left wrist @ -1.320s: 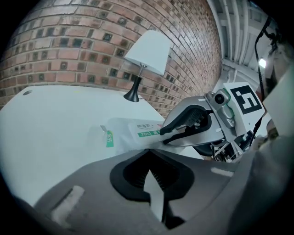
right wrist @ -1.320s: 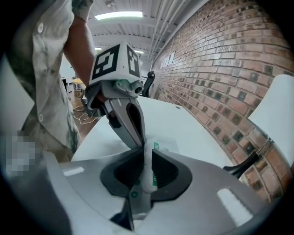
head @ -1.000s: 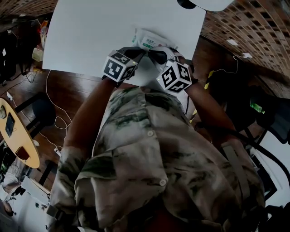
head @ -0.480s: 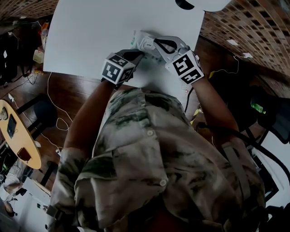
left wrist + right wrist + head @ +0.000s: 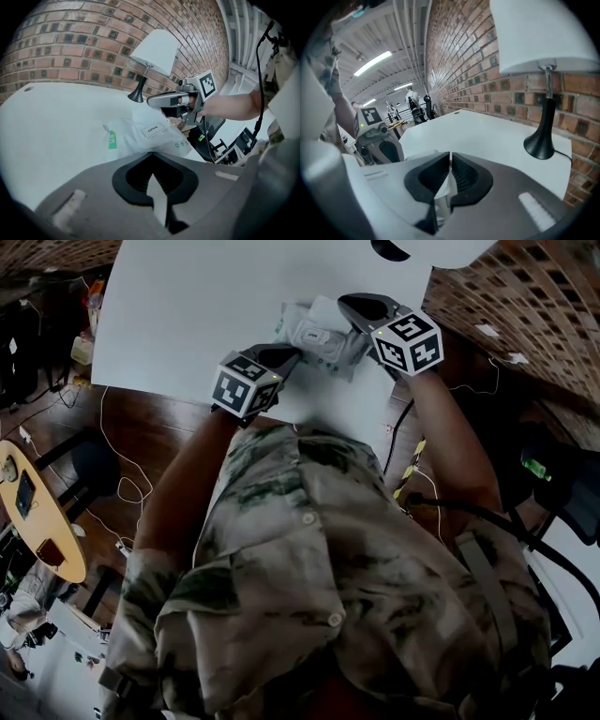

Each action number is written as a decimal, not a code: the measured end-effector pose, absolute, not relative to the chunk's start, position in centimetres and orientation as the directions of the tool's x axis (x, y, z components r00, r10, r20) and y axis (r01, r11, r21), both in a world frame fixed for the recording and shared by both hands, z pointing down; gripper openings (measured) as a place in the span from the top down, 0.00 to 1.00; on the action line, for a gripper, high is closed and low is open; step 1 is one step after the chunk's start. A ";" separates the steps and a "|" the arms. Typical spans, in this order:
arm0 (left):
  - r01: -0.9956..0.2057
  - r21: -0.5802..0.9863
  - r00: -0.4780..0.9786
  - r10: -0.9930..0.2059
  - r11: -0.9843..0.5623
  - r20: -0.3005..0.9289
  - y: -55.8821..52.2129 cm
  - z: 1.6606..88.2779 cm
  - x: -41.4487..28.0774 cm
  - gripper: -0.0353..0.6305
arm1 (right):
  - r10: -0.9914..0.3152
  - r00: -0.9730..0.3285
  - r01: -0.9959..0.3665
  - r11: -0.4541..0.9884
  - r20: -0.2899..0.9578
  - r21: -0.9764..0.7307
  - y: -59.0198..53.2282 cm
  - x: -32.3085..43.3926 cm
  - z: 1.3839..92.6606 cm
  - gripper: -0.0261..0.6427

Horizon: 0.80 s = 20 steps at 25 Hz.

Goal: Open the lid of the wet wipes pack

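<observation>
The wet wipes pack (image 5: 317, 336) lies near the front edge of the white table (image 5: 187, 306). In the left gripper view the pack (image 5: 140, 138) shows a label reading OPEN (image 5: 153, 129). My left gripper (image 5: 287, 354) is shut on a thin white edge of the pack (image 5: 157, 199) at its near left end. My right gripper (image 5: 354, 306) is at the pack's far right, raised above it. Its jaws are shut on a thin white flap (image 5: 443, 185) that rises from the pack (image 5: 140, 112). From the left gripper view the right gripper (image 5: 153, 101) hangs over the pack.
A lamp with a white shade (image 5: 154, 52) and a black base (image 5: 540, 143) stands at the table's far side by the brick wall (image 5: 70, 42). Cables and a yellow side table (image 5: 37, 521) are on the floor to the left. The table's near edge runs just behind my grippers.
My right gripper has moved from the pack's near side up and to the far right, pulling a white flap with it. My left gripper has stayed on the pack's edge.
</observation>
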State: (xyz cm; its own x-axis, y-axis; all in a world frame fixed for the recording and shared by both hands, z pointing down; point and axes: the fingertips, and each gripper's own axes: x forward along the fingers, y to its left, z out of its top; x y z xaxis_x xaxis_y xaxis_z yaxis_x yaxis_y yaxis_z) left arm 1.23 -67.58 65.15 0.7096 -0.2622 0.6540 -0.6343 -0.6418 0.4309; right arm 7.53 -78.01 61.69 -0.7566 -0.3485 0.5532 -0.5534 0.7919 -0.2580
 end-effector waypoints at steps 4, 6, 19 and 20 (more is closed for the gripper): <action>-0.636 0.441 0.712 -0.262 -0.633 0.652 -67.6 65.1 1.2 0.94 | -0.323 -0.770 -0.562 0.750 0.550 -0.348 -78.7 7.9 63.3 0.92; -0.640 0.441 0.709 -0.263 -0.630 0.654 -67.7 65.1 1.2 0.94 | -0.312 -0.775 -0.563 0.736 0.549 -0.376 -78.9 7.9 63.9 0.92; -0.652 0.422 0.705 -0.298 -0.631 0.643 -67.5 64.1 0.3 0.94 | -0.364 -0.732 -0.618 0.710 0.576 -0.337 -79.0 8.5 64.8 0.87; -0.654 0.422 0.709 -0.315 -0.628 0.630 -67.5 63.6 -0.1 0.94 | -0.384 -0.722 -0.631 0.706 0.575 -0.321 -79.0 8.8 64.4 0.85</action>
State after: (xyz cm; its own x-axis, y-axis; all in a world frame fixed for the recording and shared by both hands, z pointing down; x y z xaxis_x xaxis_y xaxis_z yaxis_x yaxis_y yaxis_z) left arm -0.07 -67.53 63.64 0.7093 -0.3153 0.6304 -0.6540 -0.6280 0.4218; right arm 8.76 -79.03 64.42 -0.7219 -0.3844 0.5754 -0.6315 0.7060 -0.3207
